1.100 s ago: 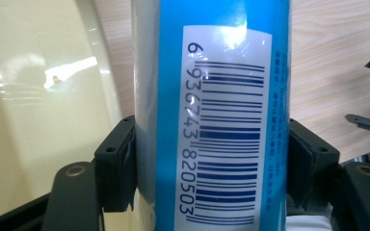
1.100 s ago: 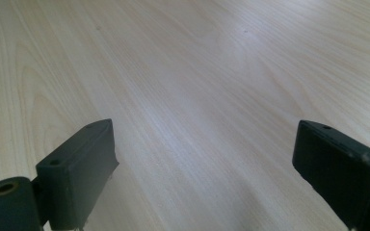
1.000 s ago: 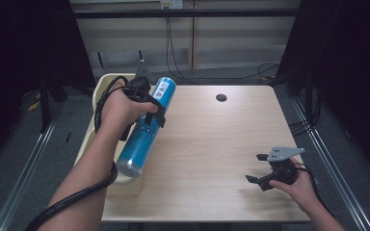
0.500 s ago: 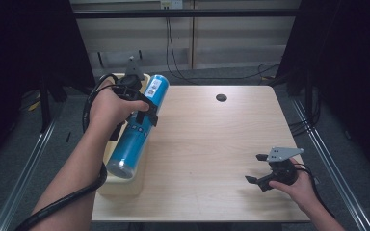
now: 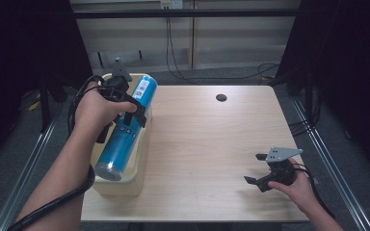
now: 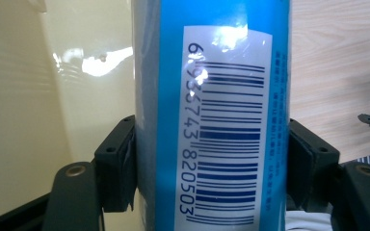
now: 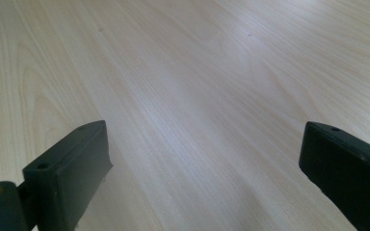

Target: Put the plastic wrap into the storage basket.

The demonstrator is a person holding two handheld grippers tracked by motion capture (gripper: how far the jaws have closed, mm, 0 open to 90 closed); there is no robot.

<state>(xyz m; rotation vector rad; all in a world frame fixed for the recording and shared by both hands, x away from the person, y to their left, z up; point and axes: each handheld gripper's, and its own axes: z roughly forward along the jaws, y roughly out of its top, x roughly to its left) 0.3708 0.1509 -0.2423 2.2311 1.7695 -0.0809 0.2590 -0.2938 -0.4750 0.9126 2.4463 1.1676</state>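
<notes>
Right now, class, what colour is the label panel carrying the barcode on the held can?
White with dark blue bars, on the tall blue cylindrical can; clearest in the left gripper view.

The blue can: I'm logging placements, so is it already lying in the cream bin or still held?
Still held: the left gripper is shut on the blue can, carrying it tilted above the cream bin.

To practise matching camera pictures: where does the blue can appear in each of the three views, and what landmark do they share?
High view: the blue can lies at the left, slanted over the cream bin, clamped by the left gripper.
Left gripper view: it stands centre, barcode facing, between the jaws.
Right gripper view: not in it.
Shared landmark: the wooden tabletop.
</notes>
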